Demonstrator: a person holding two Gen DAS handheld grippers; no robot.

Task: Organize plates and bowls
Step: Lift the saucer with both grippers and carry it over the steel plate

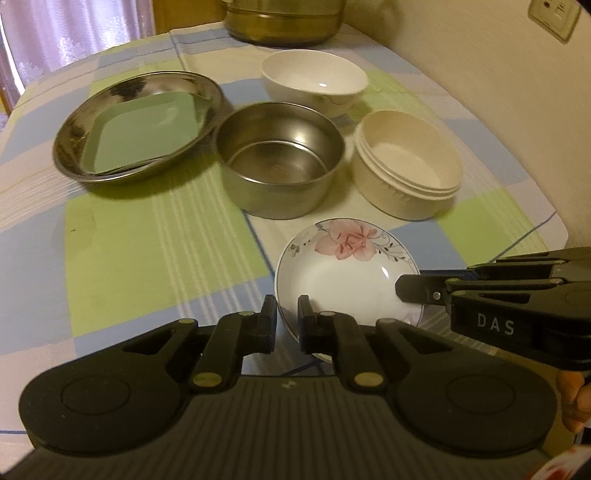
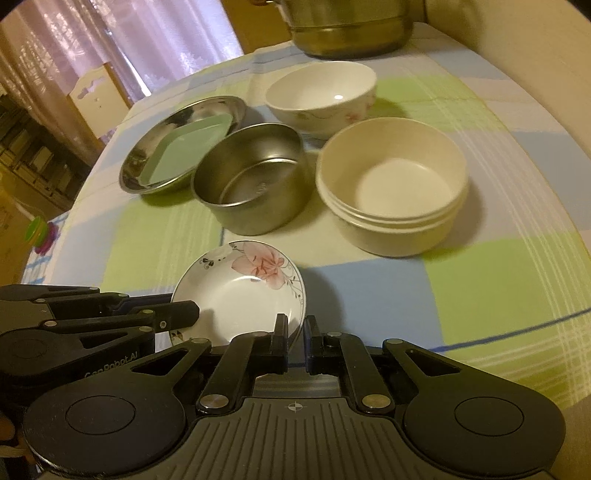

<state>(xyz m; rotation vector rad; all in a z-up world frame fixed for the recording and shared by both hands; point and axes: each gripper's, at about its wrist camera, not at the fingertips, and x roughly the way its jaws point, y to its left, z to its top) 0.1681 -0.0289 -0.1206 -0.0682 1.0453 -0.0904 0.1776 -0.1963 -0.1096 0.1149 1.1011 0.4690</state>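
A small white floral saucer (image 1: pixel 347 273) is held just above the checked tablecloth, near me. My left gripper (image 1: pixel 287 317) is shut on its near rim. My right gripper (image 2: pixel 295 334) is shut on the saucer's (image 2: pixel 240 291) right rim; it also shows in the left wrist view (image 1: pixel 413 291). Behind stand a steel bowl (image 1: pixel 279 158), a cream ridged bowl (image 1: pixel 406 166), a white porcelain bowl (image 1: pixel 314 77), and a steel plate (image 1: pixel 140 125) with a green square dish (image 1: pixel 144 129) in it.
A large brass-coloured pot (image 1: pixel 282 18) stands at the table's far edge. A wall (image 1: pixel 498 92) with a socket runs along the right. Curtains and furniture lie beyond the left edge (image 2: pixel 55 92).
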